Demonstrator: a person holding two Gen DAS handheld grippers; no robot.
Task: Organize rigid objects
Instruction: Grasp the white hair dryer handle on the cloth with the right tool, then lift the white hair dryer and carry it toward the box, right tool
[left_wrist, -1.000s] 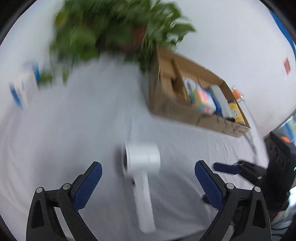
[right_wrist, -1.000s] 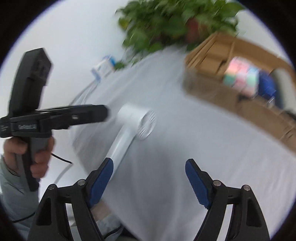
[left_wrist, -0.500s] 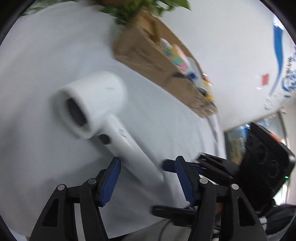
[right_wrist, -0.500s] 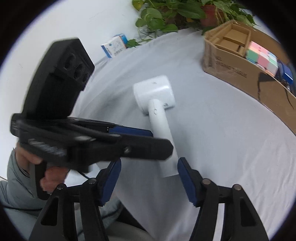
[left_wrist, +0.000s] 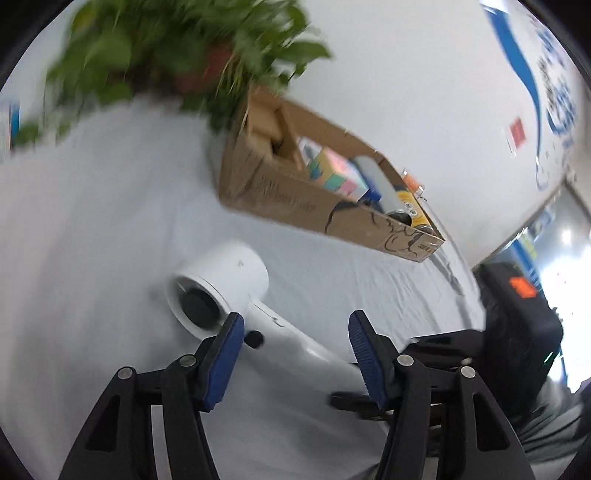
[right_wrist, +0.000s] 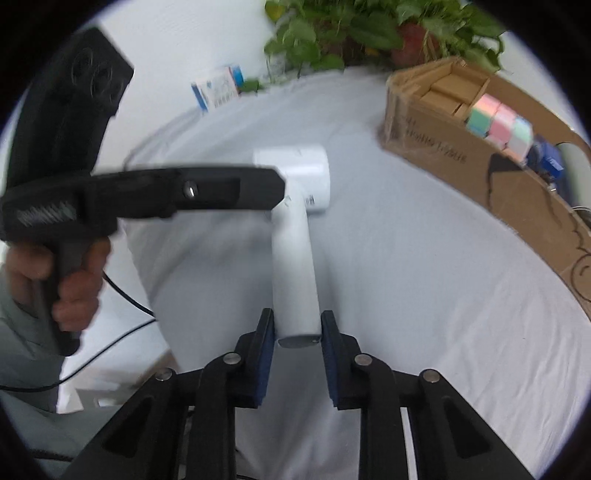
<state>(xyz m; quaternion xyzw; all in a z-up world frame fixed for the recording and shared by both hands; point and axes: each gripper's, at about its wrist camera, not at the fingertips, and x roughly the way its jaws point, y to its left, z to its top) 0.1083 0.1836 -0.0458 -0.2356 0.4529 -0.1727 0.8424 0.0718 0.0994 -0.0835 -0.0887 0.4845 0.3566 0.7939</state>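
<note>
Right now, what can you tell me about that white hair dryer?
The hair dryer looks like smooth white plastic: a short round barrel with a dark opening, plus a long straight handle carrying a small dark button. It lies on the white cloth. The right gripper clamps the handle's end; the left gripper hangs open near it.

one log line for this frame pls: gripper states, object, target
right gripper: shut on hair dryer handle end | left gripper: open, above handle | dryer: on white cloth | target: cardboard box, part filled

One white hairdryer (right_wrist: 295, 236), one cardboard box (right_wrist: 461, 162), one potted plant (right_wrist: 369, 29), one small blue-and-white carton (right_wrist: 216, 88), two grippers (left_wrist: 295, 354) (right_wrist: 297, 354), one cloth-covered table (right_wrist: 406, 277)
</note>
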